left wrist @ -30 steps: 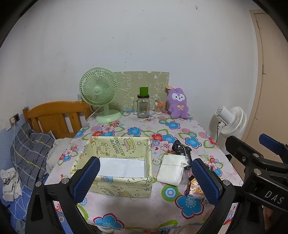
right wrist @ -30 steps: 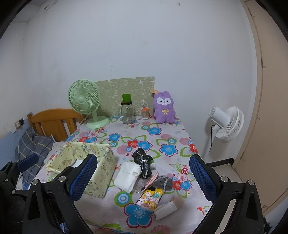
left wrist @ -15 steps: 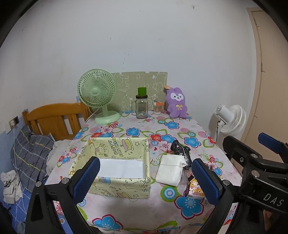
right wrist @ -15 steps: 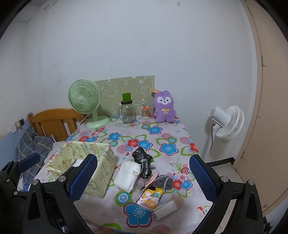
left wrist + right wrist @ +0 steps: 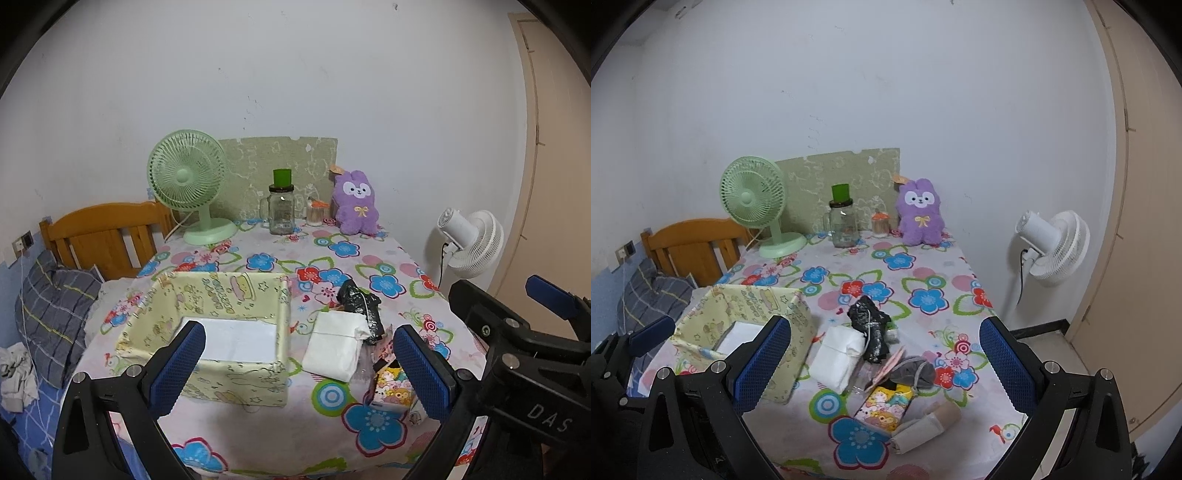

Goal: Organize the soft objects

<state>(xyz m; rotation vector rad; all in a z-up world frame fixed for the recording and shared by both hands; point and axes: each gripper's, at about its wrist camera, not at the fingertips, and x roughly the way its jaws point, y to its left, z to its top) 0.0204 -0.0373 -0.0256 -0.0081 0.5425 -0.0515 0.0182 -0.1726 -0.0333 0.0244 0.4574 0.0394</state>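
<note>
Right wrist view: our right gripper [image 5: 886,365] spread, empty | left gripper [image 5: 299,367] spread, empty | soft pile [image 5: 875,354] lower centre beside box [image 5: 701,334] at lower left | nothing sorted yet, we judge; all remains.

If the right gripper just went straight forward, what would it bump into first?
Probably the black crumpled bag, which sits near the middle of the open right gripper view, on the pile beside the white packet. Depth is hard to judge, so it might pass above and reach the table farther on.
</note>
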